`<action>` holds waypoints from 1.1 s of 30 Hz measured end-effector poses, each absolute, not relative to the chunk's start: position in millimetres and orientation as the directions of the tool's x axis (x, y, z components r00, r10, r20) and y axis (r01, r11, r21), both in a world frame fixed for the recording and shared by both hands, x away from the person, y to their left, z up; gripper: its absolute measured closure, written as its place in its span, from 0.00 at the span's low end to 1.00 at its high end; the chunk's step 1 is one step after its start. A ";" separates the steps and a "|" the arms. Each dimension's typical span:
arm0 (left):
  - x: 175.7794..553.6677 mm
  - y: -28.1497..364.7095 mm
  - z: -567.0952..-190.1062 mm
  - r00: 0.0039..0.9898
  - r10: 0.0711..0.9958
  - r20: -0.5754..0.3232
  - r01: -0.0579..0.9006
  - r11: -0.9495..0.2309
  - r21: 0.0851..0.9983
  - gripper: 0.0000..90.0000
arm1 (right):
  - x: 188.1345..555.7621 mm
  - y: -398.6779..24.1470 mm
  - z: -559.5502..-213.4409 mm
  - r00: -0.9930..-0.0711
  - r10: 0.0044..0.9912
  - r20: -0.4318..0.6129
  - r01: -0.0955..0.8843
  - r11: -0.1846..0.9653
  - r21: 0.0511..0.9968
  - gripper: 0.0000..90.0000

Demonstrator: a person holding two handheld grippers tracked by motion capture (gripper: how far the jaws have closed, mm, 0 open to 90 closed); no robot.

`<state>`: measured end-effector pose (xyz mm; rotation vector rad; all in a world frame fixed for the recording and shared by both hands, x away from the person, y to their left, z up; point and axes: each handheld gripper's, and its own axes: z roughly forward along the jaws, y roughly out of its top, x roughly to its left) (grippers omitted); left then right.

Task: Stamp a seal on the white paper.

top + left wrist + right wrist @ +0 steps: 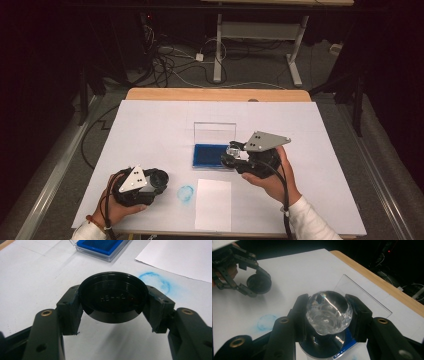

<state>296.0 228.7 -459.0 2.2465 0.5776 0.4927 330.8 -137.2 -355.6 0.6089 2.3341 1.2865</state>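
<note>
My left gripper is shut on a round black cap and holds it just over the white sheet, at the table's front left. My right gripper is shut on the clear glass knob of a stamp, whose round base stands over the blue ink pad. The pad's clear lid stands upright behind it. In the right gripper view the left gripper with the black cap shows at the upper left.
A round blue ink print marks the white table cover, beside a loose white paper sheet. The wooden table edge runs along the far side, with desk legs and cables on the floor beyond.
</note>
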 end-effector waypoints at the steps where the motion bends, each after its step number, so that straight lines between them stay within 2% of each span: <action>1: 295.4 228.7 -458.9 0.823 0.542 0.171 0.251 -0.617 0.745 0.40 | 329.2 -136.8 -355.6 -0.825 0.547 -0.141 0.173 0.483 0.858 0.63; 33: 296.5 225.7 -458.4 0.830 0.530 0.173 0.245 -0.626 0.741 0.40 | 296.4 -117.9 -370.5 -0.881 0.449 -0.149 0.135 0.539 0.831 0.63</action>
